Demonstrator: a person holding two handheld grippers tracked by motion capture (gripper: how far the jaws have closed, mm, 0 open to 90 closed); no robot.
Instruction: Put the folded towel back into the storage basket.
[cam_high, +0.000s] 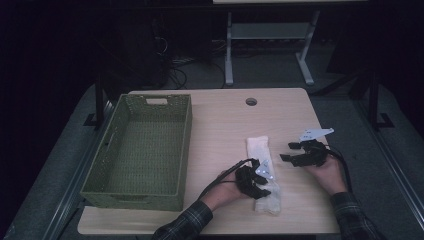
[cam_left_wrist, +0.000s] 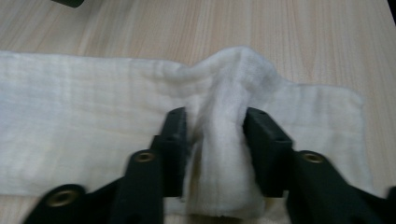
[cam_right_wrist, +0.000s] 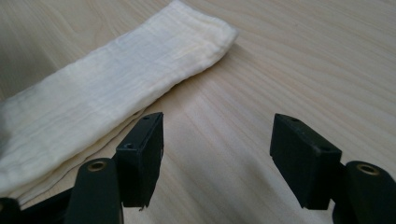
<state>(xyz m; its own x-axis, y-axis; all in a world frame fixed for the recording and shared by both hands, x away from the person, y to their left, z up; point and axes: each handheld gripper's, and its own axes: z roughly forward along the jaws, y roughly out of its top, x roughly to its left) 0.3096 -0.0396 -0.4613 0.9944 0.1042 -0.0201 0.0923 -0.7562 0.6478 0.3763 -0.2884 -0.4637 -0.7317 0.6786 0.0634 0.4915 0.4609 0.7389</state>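
Left gripper (cam_left_wrist: 215, 140): jaws clamped on a pinched ridge of the cream folded muslin cloth (cam_left_wrist: 93, 121), near the table's front edge, right of centre.
Right gripper (cam_right_wrist: 217, 154): jaws apart, hovering over bare light wood table (cam_right_wrist: 303, 60) just beside the cloth's right edge.
Tip: lift slow, keep all layers in the pinch; right grabs the far end.
Green woven basket (cam_high: 137, 150): table's left side, prob. the destination.
Unclear: layer count in pinch; the cloth's near end is cut off in the left gripper view.

The room is dim; only the tabletop (cam_high: 225, 120) catches soft light, its far surroundings nearly black. Both gripper views are brighter, with the near jaws slightly blurred and soft shadows under the cloth (cam_right_wrist: 107, 88).
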